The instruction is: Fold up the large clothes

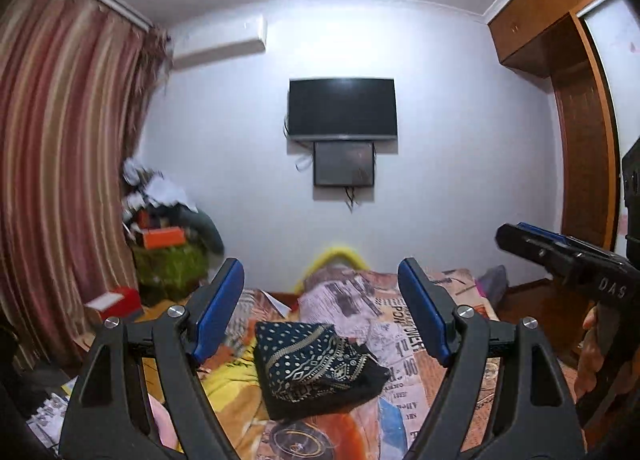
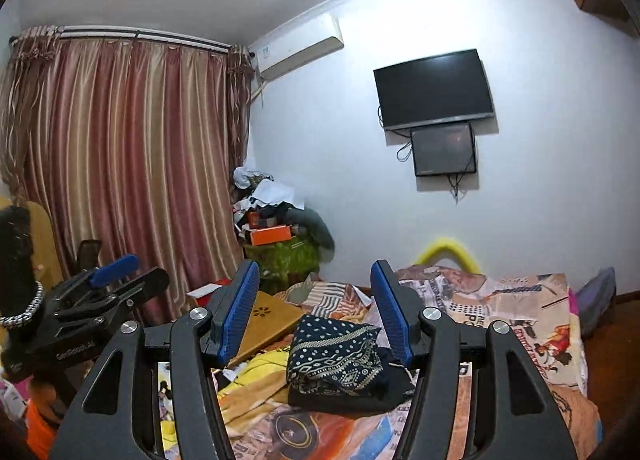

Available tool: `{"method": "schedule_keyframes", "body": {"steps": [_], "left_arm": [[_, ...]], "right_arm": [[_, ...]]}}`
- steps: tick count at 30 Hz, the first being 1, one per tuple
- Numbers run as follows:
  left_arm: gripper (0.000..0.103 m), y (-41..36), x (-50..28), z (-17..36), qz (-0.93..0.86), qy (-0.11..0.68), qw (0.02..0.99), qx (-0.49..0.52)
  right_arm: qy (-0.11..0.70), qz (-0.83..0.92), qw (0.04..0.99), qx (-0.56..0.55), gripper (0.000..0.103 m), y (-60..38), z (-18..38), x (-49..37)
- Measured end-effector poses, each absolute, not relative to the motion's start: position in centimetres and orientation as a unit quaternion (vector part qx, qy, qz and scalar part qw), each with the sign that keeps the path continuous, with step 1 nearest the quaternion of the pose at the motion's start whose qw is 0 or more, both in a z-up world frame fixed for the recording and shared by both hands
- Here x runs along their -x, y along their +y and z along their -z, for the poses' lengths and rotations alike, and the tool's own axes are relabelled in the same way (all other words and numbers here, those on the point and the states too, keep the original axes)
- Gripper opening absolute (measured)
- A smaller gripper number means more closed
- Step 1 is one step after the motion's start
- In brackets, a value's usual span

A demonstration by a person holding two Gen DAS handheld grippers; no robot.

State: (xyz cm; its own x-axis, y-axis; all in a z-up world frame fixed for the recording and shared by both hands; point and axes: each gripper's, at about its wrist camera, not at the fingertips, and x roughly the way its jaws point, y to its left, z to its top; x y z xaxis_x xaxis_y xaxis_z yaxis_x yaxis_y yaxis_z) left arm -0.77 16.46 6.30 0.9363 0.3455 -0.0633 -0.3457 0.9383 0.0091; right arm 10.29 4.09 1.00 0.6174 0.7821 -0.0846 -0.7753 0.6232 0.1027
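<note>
A dark navy garment with a gold dotted pattern lies folded into a compact bundle on the bed; it also shows in the right wrist view. My left gripper is open and empty, held above and short of the bundle. My right gripper is open and empty too, above the bundle's near side. The right gripper shows at the right edge of the left wrist view, and the left gripper at the left of the right wrist view.
The bed carries a colourful printed sheet and a yellow cloth. A wooden lap desk lies at its left. A cluttered pile stands in the corner by striped curtains. A TV hangs on the wall; a wardrobe stands right.
</note>
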Motion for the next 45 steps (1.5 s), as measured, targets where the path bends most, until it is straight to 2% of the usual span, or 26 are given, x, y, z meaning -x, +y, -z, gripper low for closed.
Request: {"method": "schedule_keyframes", "body": {"steps": [1,4,6,7,12,45], "left_arm": [[0.082,15.9,1.2,-6.0,-0.183,0.027,0.983,-0.006],[0.09,14.4,2.3,-5.2,-0.196,0.017,0.98,-0.004],[0.097,13.9,2.7,-4.6,-0.202,0.018,0.979,0.002],[0.102,13.7,2.8,-4.4,-0.208,0.019,0.978,0.003],[0.103,13.6,2.9,-3.7,-0.221,0.027,0.975,0.015],[0.103,14.9,1.5,-1.4,-0.226,0.068,0.971,0.036]], "right_arm": [[0.06,-0.429,0.901,-0.025,0.055,4.3,-0.7,-10.1],[0.062,-0.421,0.905,-0.02,0.065,4.4,-0.2,-9.8],[0.057,-0.406,0.912,-0.018,0.081,4.3,-0.1,-9.4],[0.056,-0.399,0.915,-0.018,0.085,4.3,0.0,-9.3],[0.058,-0.374,0.926,-0.011,0.101,3.8,-0.1,-9.5],[0.098,-0.359,0.928,0.002,0.102,3.0,1.3,-9.0]]}}
